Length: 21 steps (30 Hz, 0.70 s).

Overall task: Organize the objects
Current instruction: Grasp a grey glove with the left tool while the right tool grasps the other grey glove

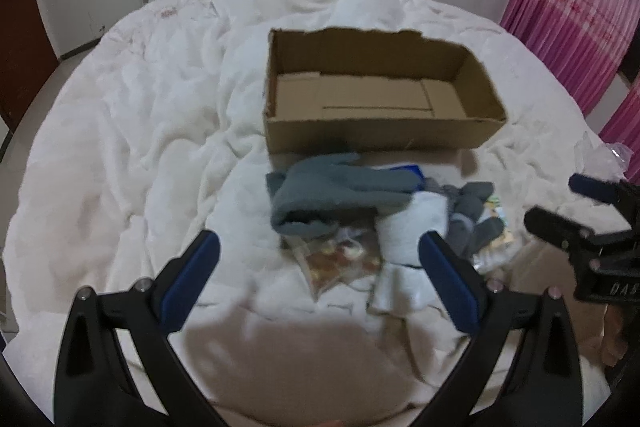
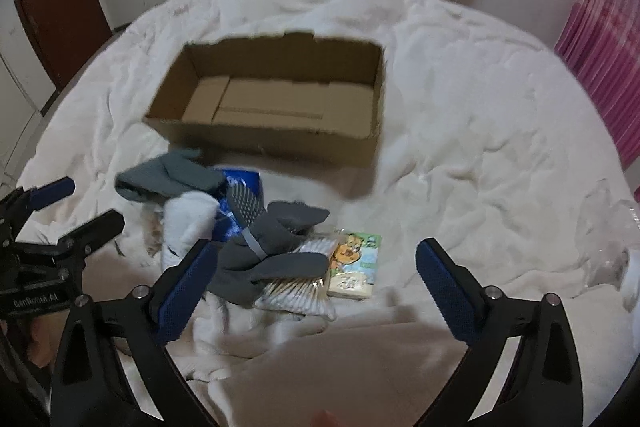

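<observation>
Left gripper (image 1: pixel 320 275): wide open, holding nothing.
Right gripper (image 2: pixel 316 279): wide open, holding nothing.
Cardboard box (image 1: pixel 400 139): far side of the white blanket (image 1: pixel 140 147).
Gray socks (image 2: pixel 272 251): in the pile, just near the box.

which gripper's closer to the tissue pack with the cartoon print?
Right. The right gripper frames the tissue pack between its open fingers; the left gripper hovers over the snack bag, across the pile.
</observation>
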Available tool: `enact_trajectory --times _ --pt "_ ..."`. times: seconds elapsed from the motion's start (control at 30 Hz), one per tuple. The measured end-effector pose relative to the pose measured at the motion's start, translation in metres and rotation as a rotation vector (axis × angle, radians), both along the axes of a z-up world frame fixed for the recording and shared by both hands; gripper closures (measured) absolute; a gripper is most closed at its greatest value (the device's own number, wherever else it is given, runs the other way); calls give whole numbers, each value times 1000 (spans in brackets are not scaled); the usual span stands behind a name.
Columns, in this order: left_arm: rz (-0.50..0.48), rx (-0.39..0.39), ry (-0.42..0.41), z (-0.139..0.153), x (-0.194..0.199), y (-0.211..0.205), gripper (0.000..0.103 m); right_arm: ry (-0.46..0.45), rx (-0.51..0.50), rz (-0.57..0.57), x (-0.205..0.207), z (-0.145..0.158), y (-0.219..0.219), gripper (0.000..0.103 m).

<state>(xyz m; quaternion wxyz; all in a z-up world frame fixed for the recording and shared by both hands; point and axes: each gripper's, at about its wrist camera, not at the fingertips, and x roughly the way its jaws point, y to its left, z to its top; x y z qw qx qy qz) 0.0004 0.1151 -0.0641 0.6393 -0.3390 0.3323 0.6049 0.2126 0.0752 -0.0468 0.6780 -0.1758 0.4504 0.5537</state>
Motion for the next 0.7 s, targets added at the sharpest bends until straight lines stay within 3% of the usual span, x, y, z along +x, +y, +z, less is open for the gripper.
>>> enact_trajectory --times 0.17,0.33,0.4,0.57,0.67,0.7 --pt "-47 -45 -3 -21 -4 16 3 60 -38 43 -7 -24 19 12" --pt "-76 -27 10 -28 -2 31 6 121 -69 91 -13 -44 37 23" --pt "-86 -49 13 -35 -1 42 13 146 -64 98 -12 -47 40 24" --pt "-118 -107 -40 -50 -2 57 41 196 -47 113 -13 -57 45 32" --pt "-137 -108 -65 -51 -1 55 55 216 -28 127 -17 -58 43 44" --pt "-144 -104 -71 -50 -1 54 59 234 -15 127 -17 -58 42 53"
